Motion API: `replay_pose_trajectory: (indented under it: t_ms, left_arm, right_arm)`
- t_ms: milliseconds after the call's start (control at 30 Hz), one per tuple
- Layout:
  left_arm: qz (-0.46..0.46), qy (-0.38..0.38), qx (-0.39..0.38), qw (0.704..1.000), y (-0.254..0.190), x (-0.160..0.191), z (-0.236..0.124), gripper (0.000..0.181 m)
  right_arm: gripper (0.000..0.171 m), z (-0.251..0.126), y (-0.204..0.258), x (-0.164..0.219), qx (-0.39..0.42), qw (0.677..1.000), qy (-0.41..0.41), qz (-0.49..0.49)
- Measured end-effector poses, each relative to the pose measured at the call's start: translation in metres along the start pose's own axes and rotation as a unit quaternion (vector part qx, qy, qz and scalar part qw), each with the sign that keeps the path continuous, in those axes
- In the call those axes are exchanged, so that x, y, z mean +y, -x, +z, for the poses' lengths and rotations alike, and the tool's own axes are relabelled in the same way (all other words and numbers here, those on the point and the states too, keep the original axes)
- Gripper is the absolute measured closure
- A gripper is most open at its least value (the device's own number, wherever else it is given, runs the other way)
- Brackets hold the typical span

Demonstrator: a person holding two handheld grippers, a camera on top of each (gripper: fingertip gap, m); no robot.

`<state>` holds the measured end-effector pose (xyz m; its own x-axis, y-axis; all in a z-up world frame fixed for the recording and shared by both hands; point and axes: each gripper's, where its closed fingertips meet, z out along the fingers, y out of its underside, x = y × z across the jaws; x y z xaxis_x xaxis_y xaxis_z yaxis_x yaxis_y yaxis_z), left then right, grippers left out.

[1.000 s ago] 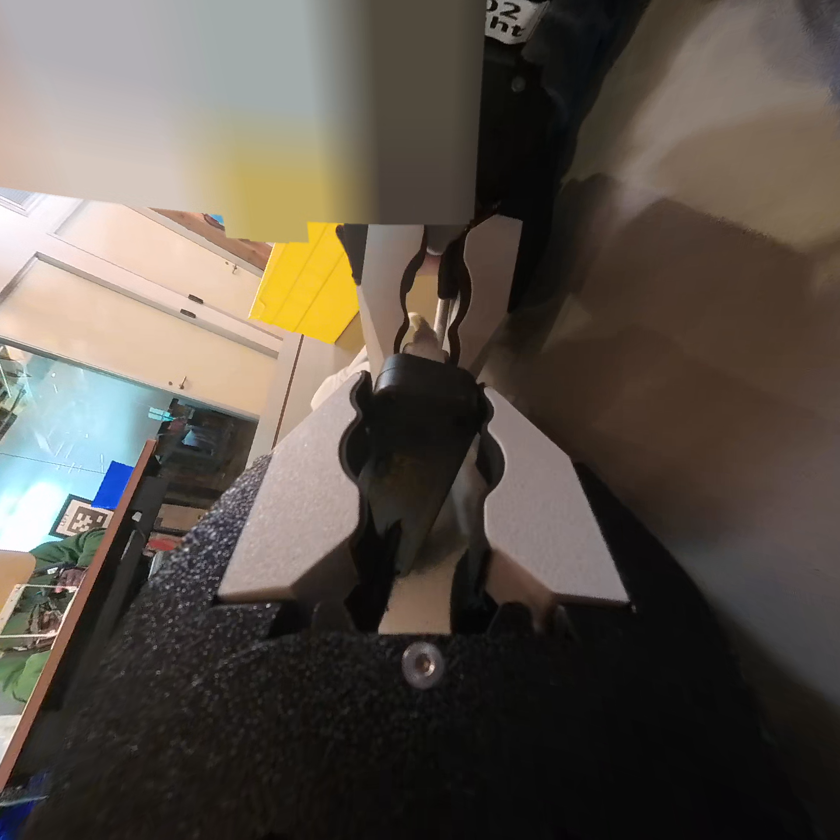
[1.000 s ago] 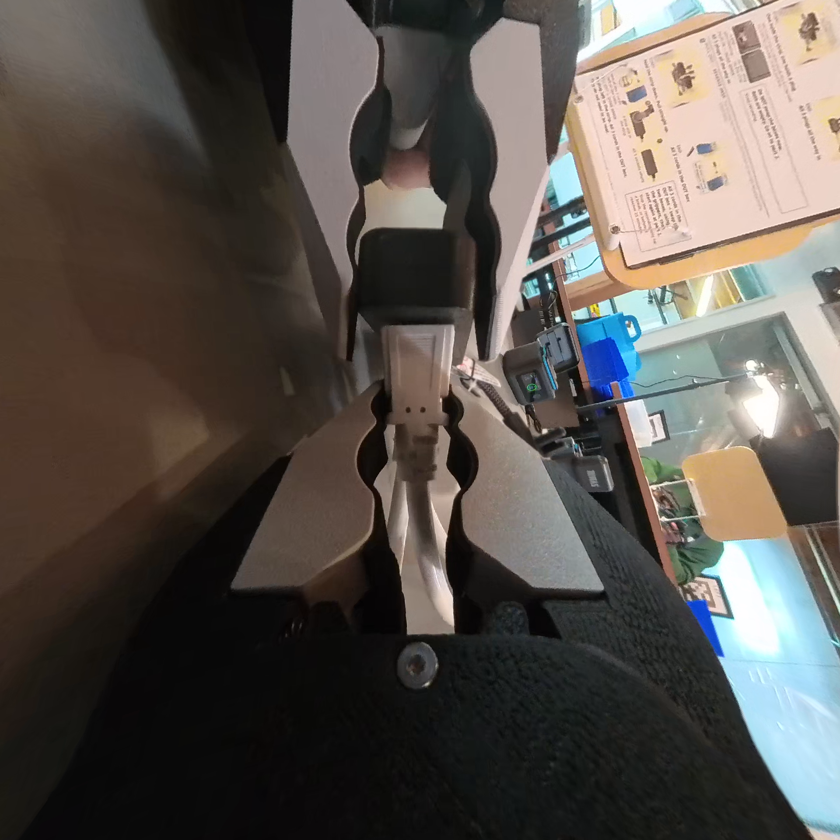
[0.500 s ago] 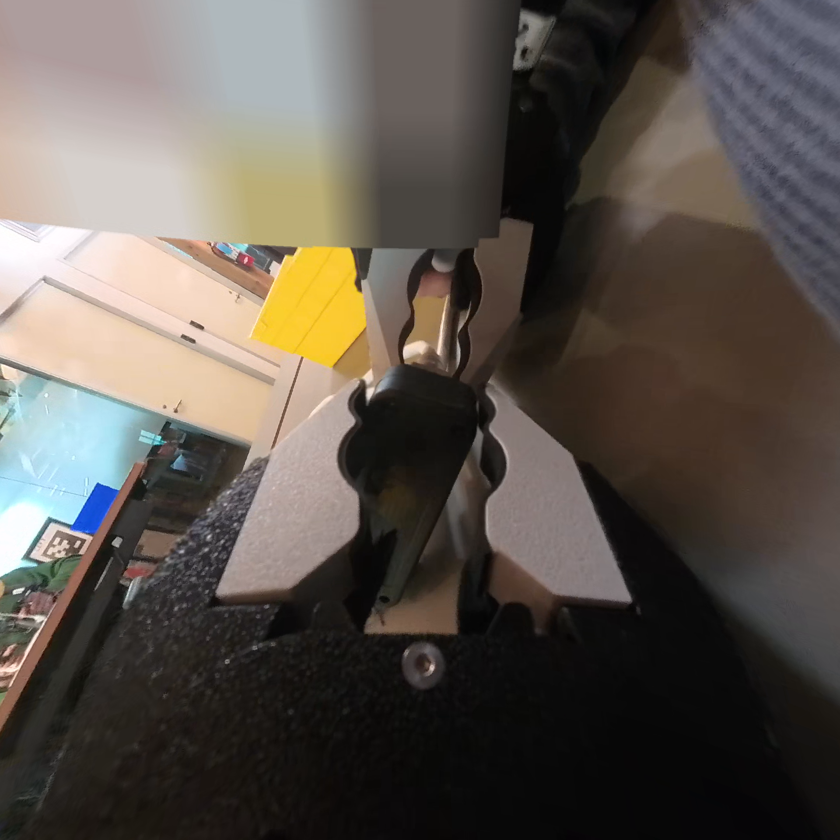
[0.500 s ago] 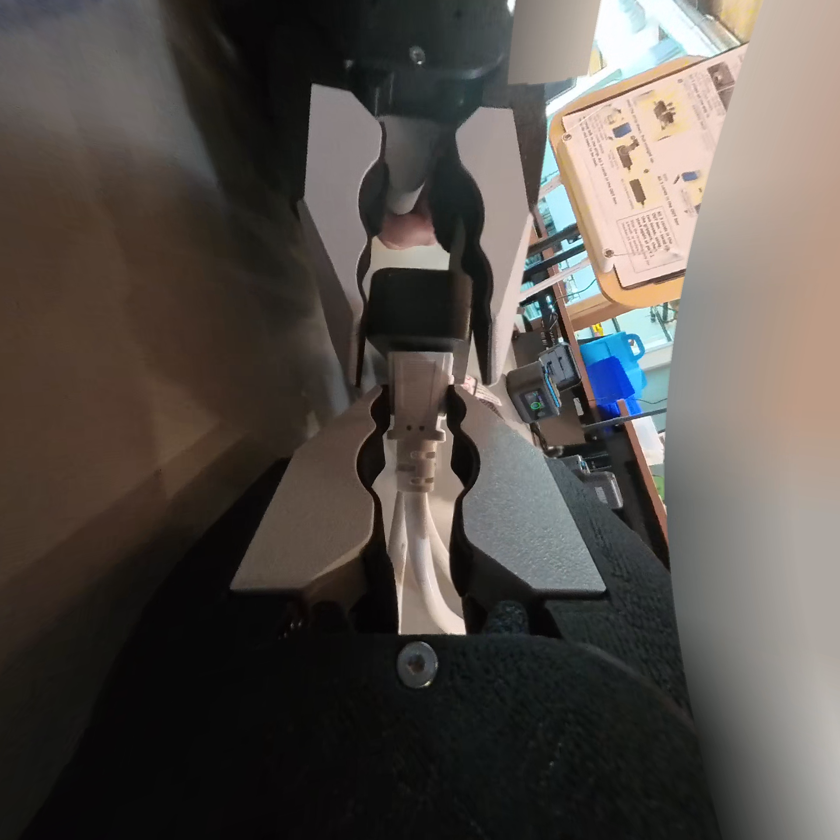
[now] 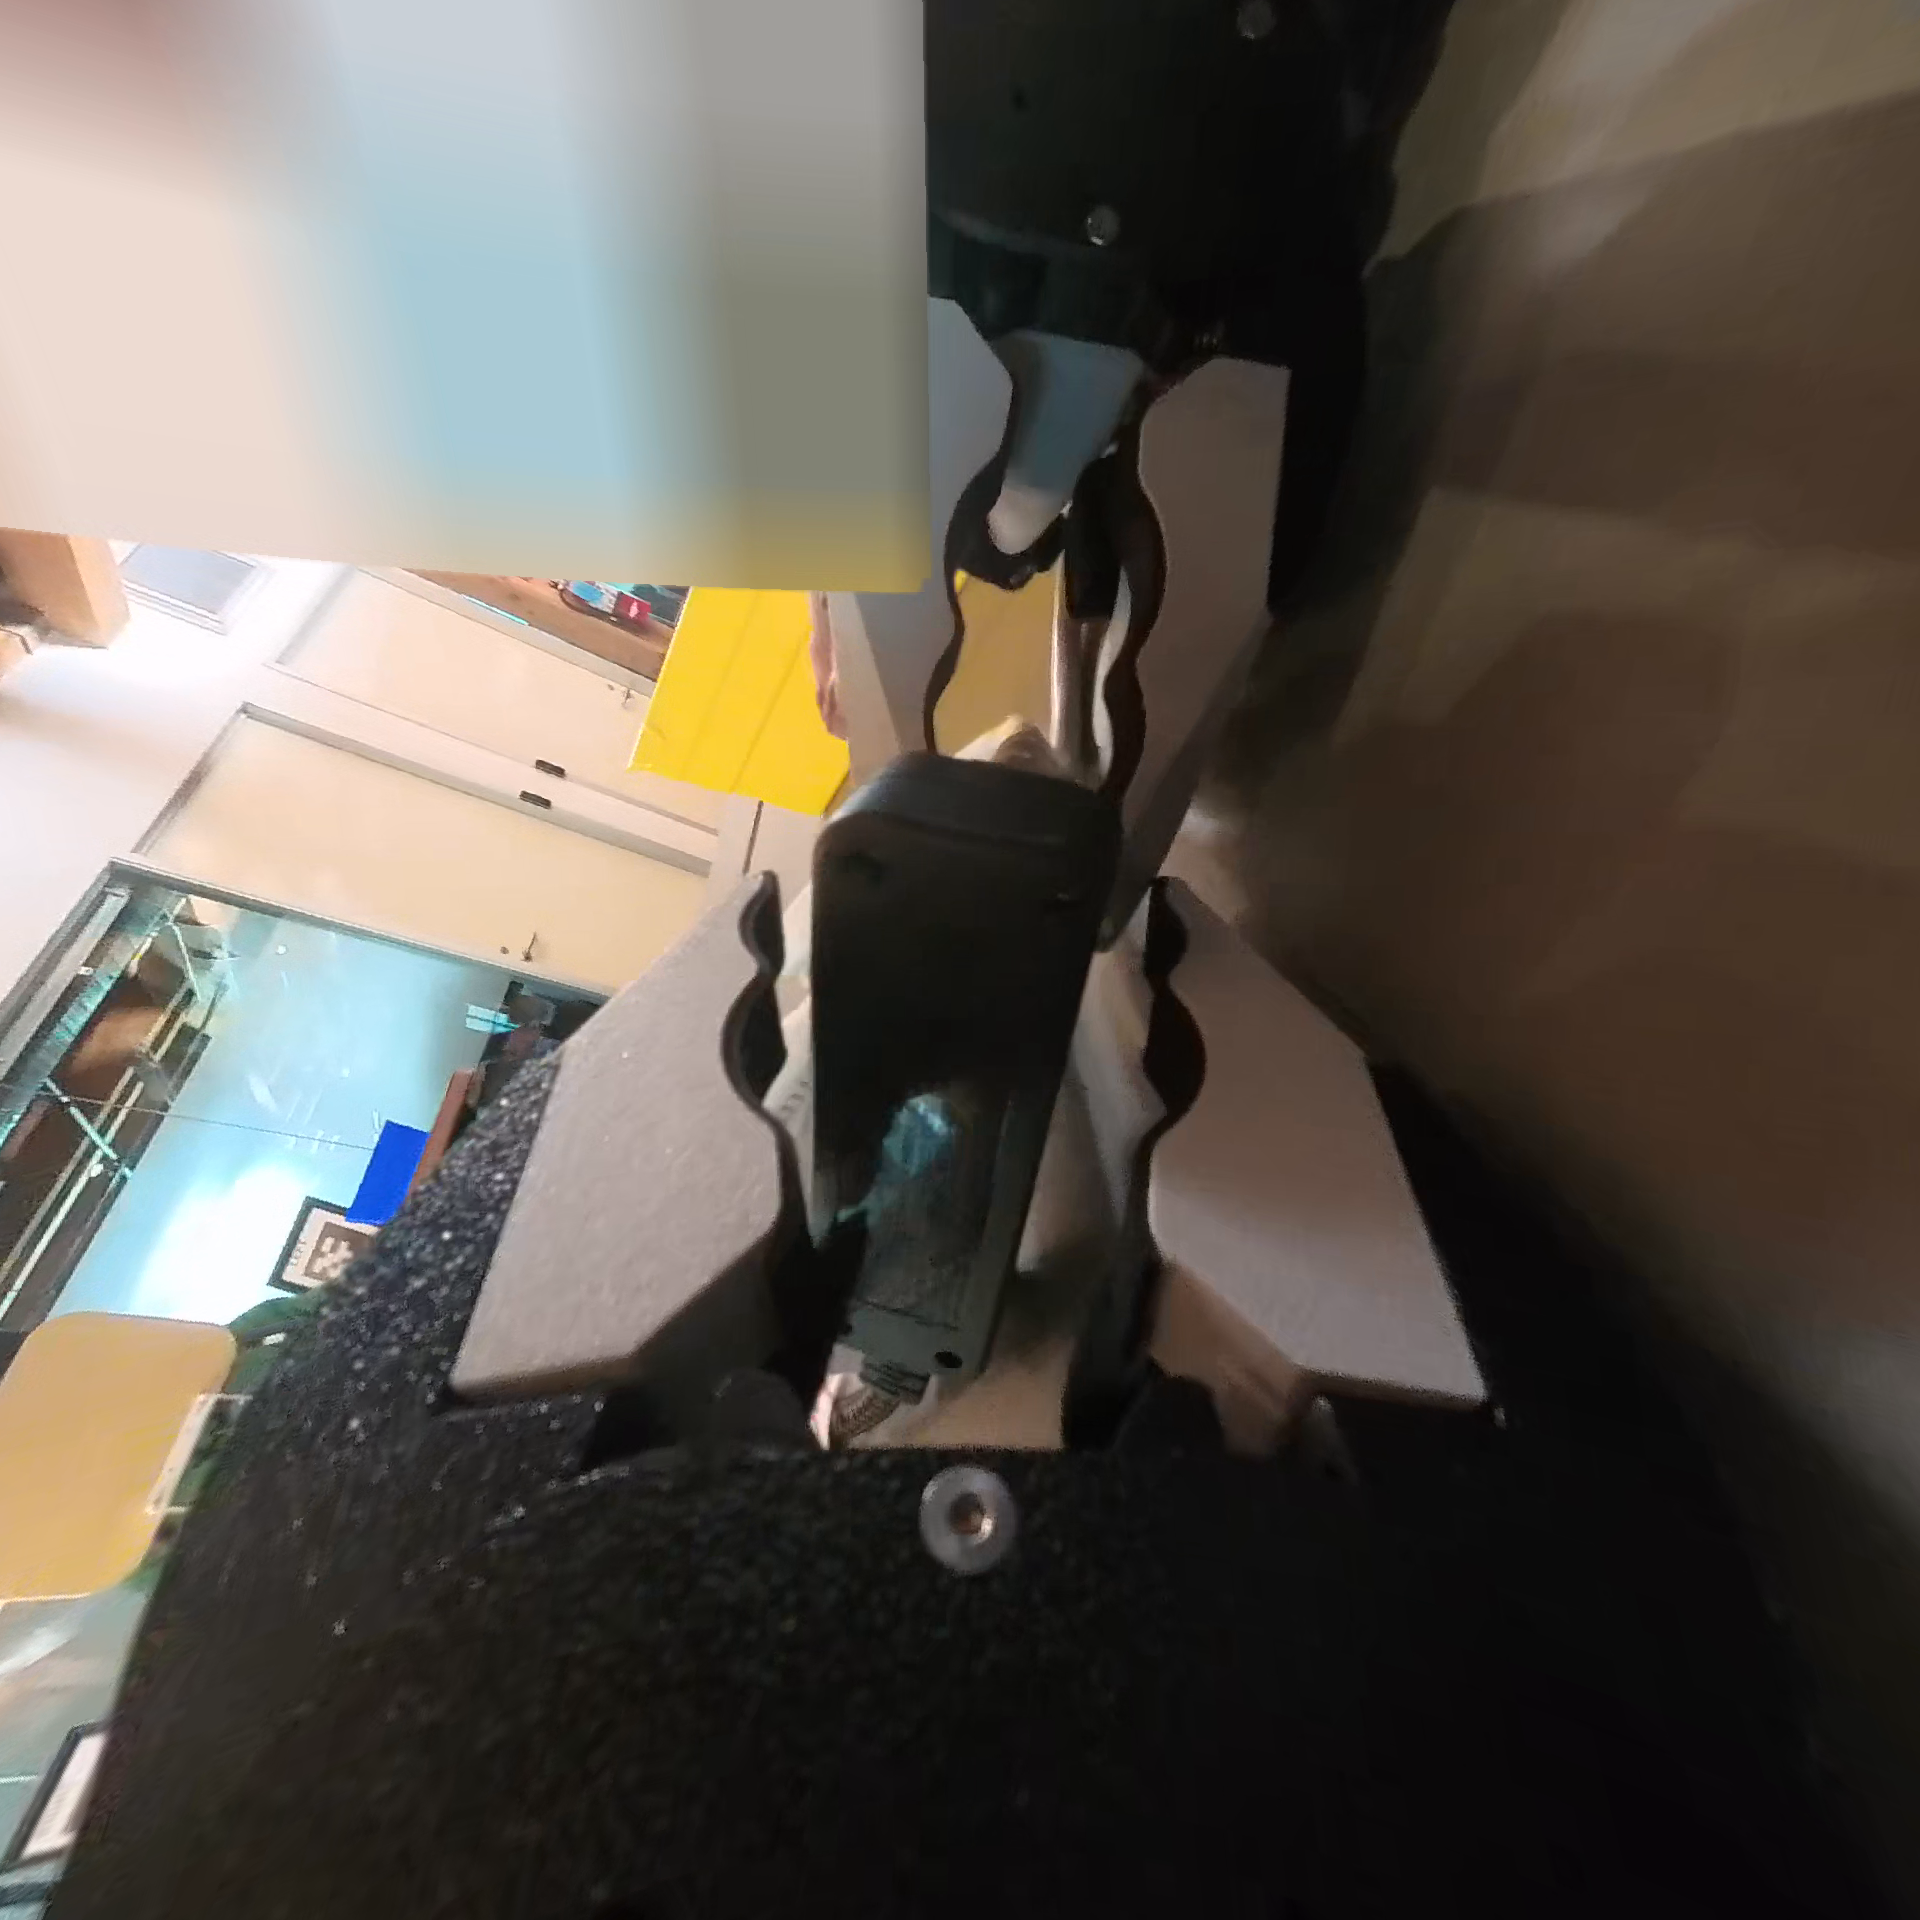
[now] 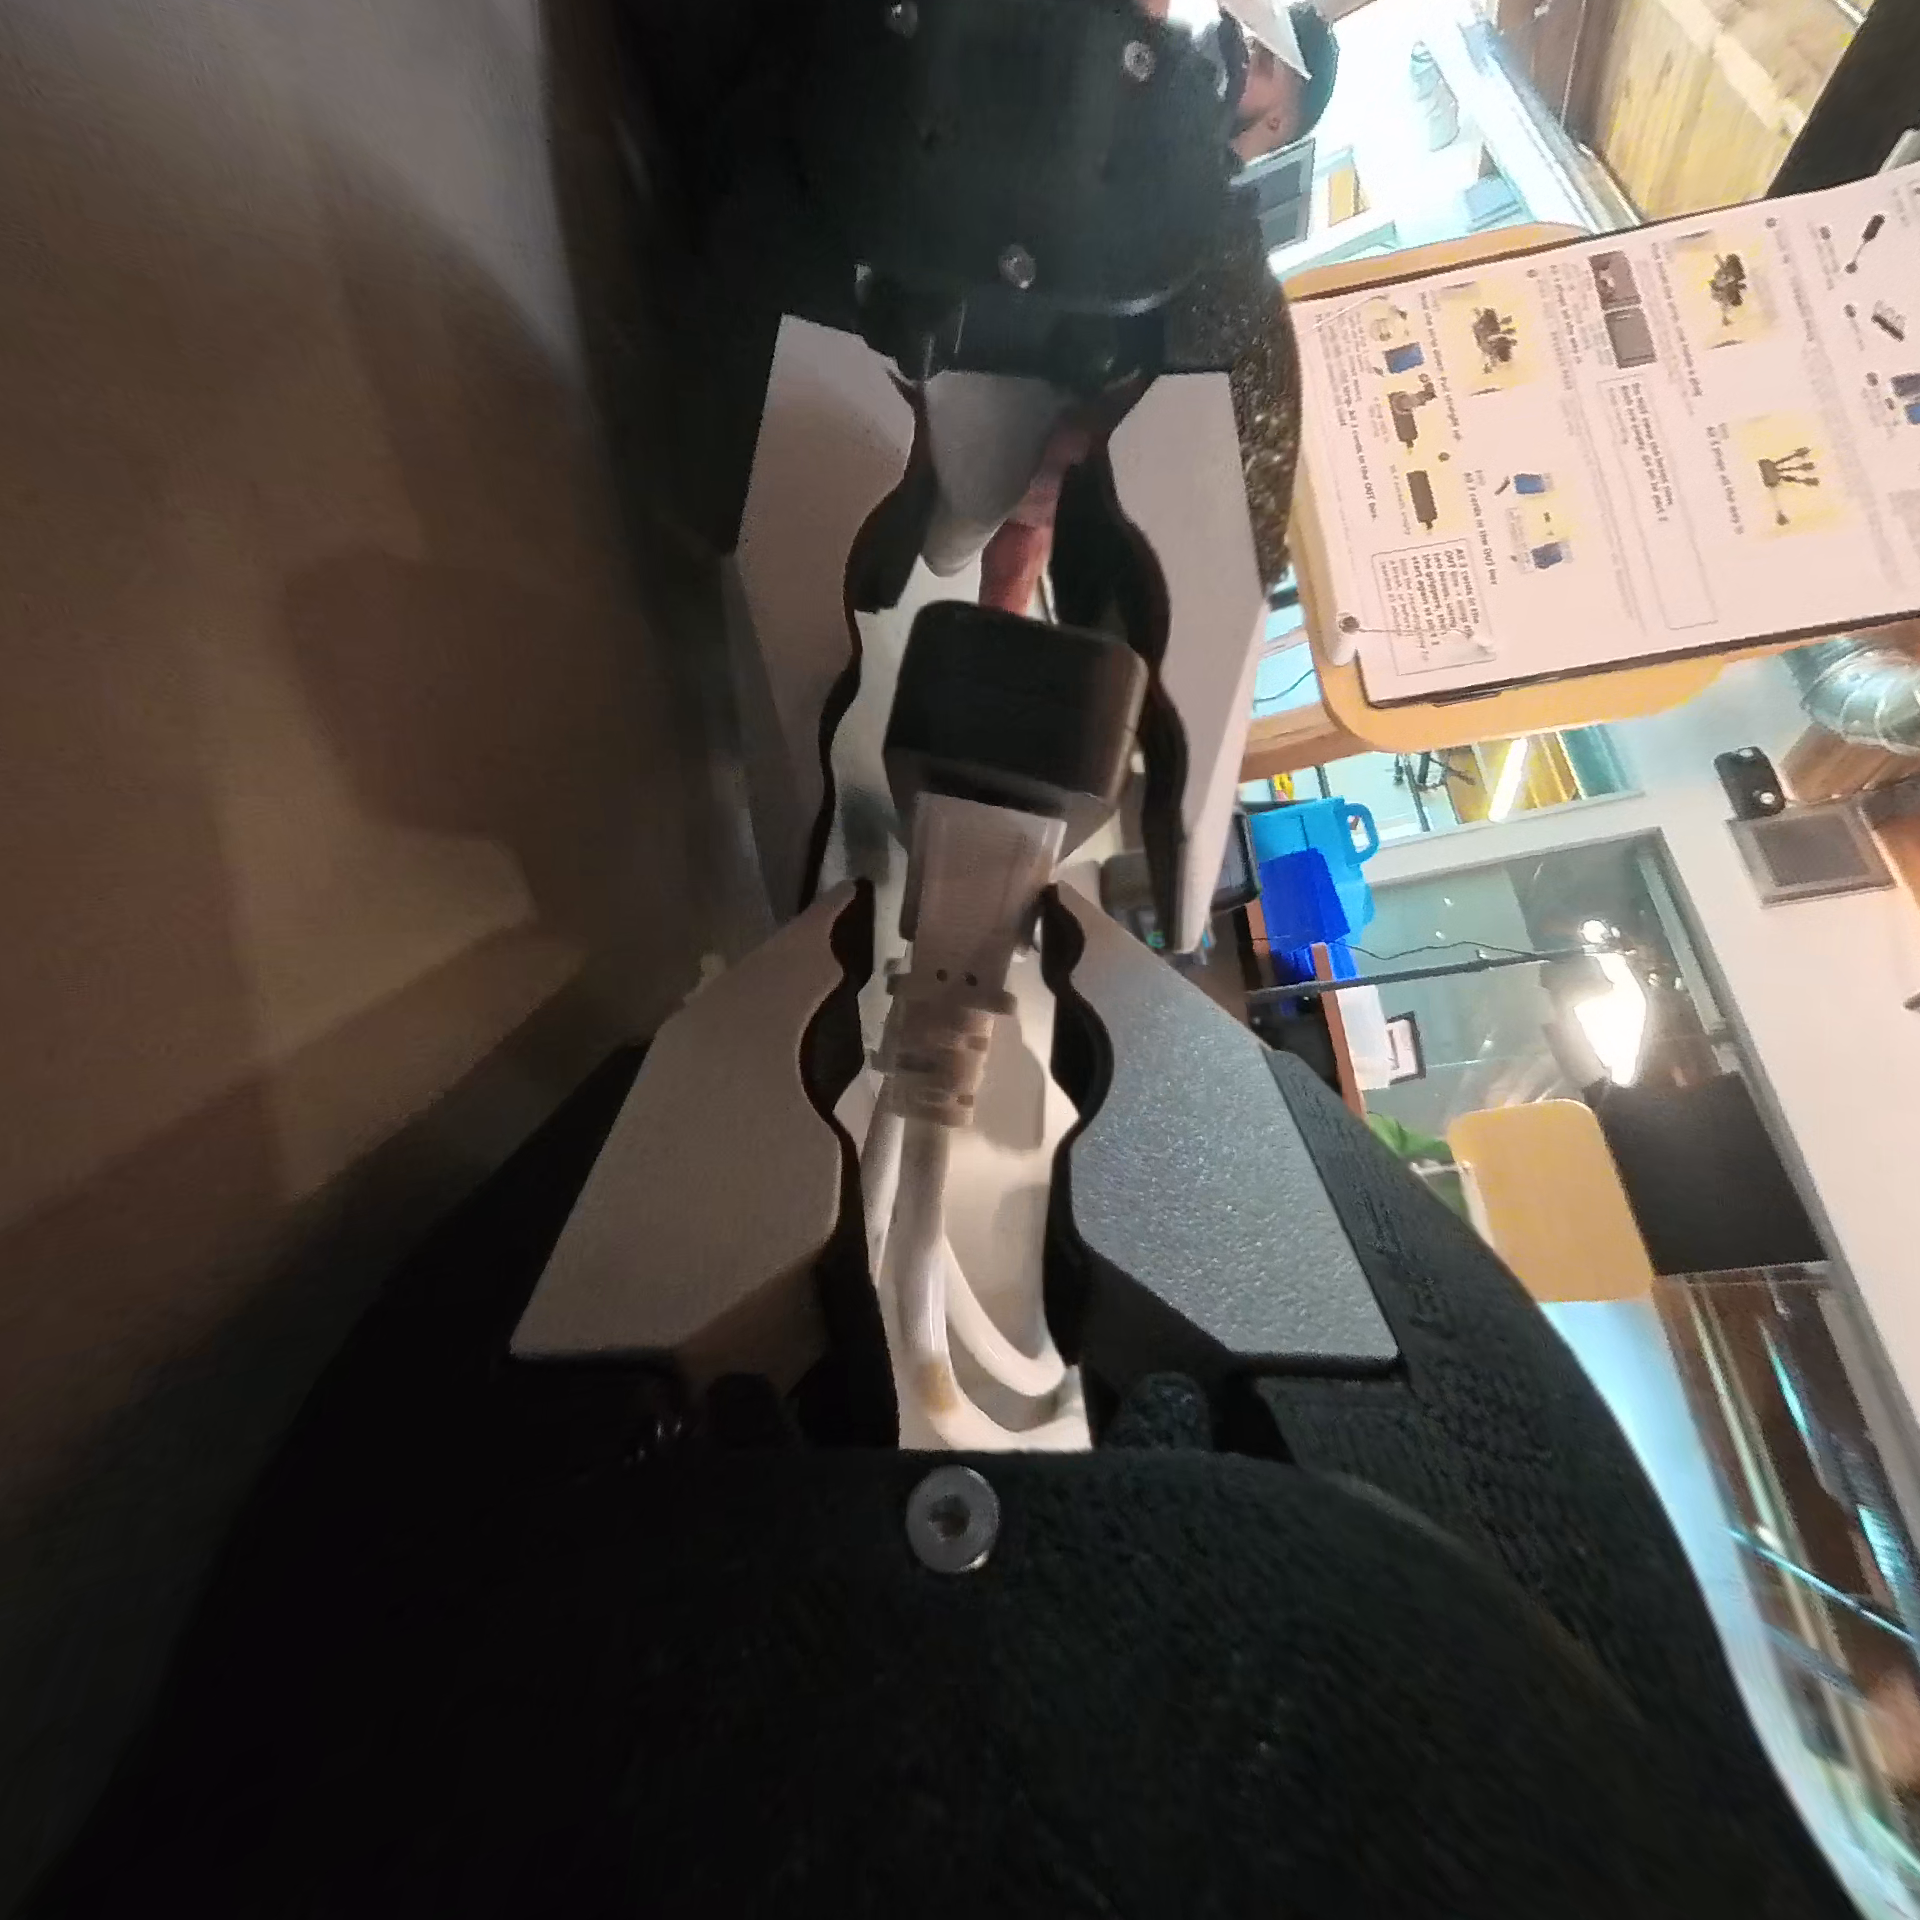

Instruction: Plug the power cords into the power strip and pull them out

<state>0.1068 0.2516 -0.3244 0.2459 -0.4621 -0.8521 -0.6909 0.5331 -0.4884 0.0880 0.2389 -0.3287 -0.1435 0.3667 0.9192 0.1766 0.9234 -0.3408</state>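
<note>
**A:** So where's the plug at? In the right wrist view the white plug [image 6: 971, 894] sits mid-frame, its front end inside the black power strip [image 6: 1013, 707], with the white cord [image 6: 914, 1226] trailing down toward the camera.

**B:** Yep, and the right gripper [image 6: 951, 914] has let go. Half a second ago its fingers pinched the plug; now there's a gap on both sides, so the jaws are narrow but holding nothing.

**A:** And the left gripper [image 5: 961, 914]?

**B:** Center of its view, the black strip [image 5: 951, 997] looks looser between the jaws than before, which stand wider. Can't tell if they're still touching it.

**A:** So plug-in done, I'd guess. Pull-out next.
</note>
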Motion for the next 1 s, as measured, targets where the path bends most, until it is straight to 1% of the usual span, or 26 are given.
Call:
replay_pose_trajectory:
  t_ms: [133,200,267,333,400,467,533,600,667,800,1000]
  left_arm:
    - [0.012,-0.019,-0.002,1.000,0.000,-0.003,-0.004,0.111]
    - [0.016,-0.030,-0.007,0.999,0.001,-0.006,-0.004,0.106]
    - [0.012,-0.039,-0.012,0.999,0.002,-0.008,-0.005,0.100]
    - [0.008,-0.040,-0.011,0.999,0.003,-0.007,-0.005,0.100]
    - [0.008,-0.039,-0.007,0.999,0.002,-0.006,-0.005,0.105]
    - [0.015,-0.043,-0.011,0.999,0.003,-0.008,-0.007,0.117]
    - [0.020,-0.050,-0.026,0.998,0.008,-0.010,-0.009,0.133]
    - [0.019,-0.046,-0.020,0.999,0.006,-0.008,-0.008,0.136]
    - [0.028,-0.040,-0.021,0.999,0.006,-0.007,-0.007,0.136]
    - [0.031,-0.028,-0.013,0.999,0.005,-0.006,-0.007,0.136]
    - [0.014,0.021,-0.015,1.000,0.007,-0.001,-0.003,0.136]
  right_arm:
    - [0.134,-0.002,-0.001,-0.004,0.014,1.000,0.000,-0.026]
    - [0.123,-0.004,-0.004,-0.007,0.023,0.999,-0.006,-0.030]
    - [0.121,-0.006,-0.004,-0.008,0.025,0.999,-0.010,-0.028]
    - [0.123,-0.006,-0.002,-0.008,0.021,0.999,-0.010,-0.025]
    - [0.125,-0.005,-0.002,-0.007,0.022,0.999,-0.008,-0.026]
    - [0.130,-0.004,-0.002,-0.002,0.029,0.999,0.008,-0.041]
    - [0.131,-0.002,0.000,0.003,0.026,0.998,0.018,-0.045]
    - [0.132,-0.001,0.000,0.005,0.017,1.000,0.017,-0.019]
    - [0.137,-0.001,0.000,0.005,0.012,1.000,0.010,0.002]
    - [0.144,0.000,-0.001,0.005,0.005,1.000,0.009,0.011]
    - [0.146,0.001,-0.003,0.011,-0.010,0.999,0.028,0.045]
